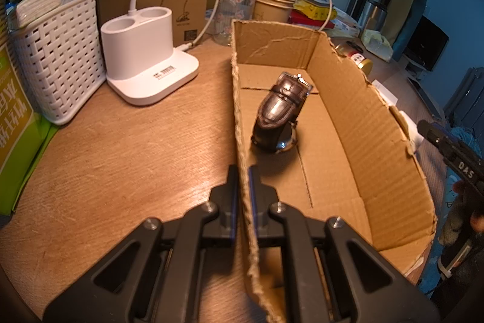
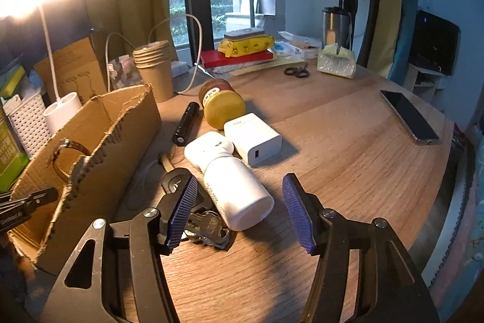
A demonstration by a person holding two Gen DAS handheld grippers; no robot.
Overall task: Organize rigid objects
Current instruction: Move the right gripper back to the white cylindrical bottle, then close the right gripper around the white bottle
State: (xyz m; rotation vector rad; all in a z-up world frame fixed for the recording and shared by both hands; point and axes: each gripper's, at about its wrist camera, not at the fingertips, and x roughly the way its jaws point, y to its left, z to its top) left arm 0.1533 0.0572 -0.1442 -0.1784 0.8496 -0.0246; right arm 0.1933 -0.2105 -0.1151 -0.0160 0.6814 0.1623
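Right wrist view: open right gripper (image 2: 239,209) nears the bottle (image 2: 233,183).
Left gripper (image 1: 243,186) pinches the box (image 1: 378,123) wall; straddle the bottle squarely before closing.

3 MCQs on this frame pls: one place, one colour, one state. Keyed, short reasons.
1. Where is the dark leather-strap wristwatch?
A. On the wooden table beside the phone
B. Inside the open cardboard box
C. In the white woven basket

2. What colour are the ribbed pads on the right gripper's fingers?
A. Blue-purple
B. Red
C. Yellow

3. What is the left gripper doing?
A. Open above the table
B. Shut on the cardboard box's wall
C. Holding the white bottle

Key: 1 B, the dark leather-strap wristwatch lies on the floor of the open cardboard box. 2 A, the right gripper is open, and its pads show blue-purple. 3 B, the left gripper has its fingers pressed on either side of the box's near wall.
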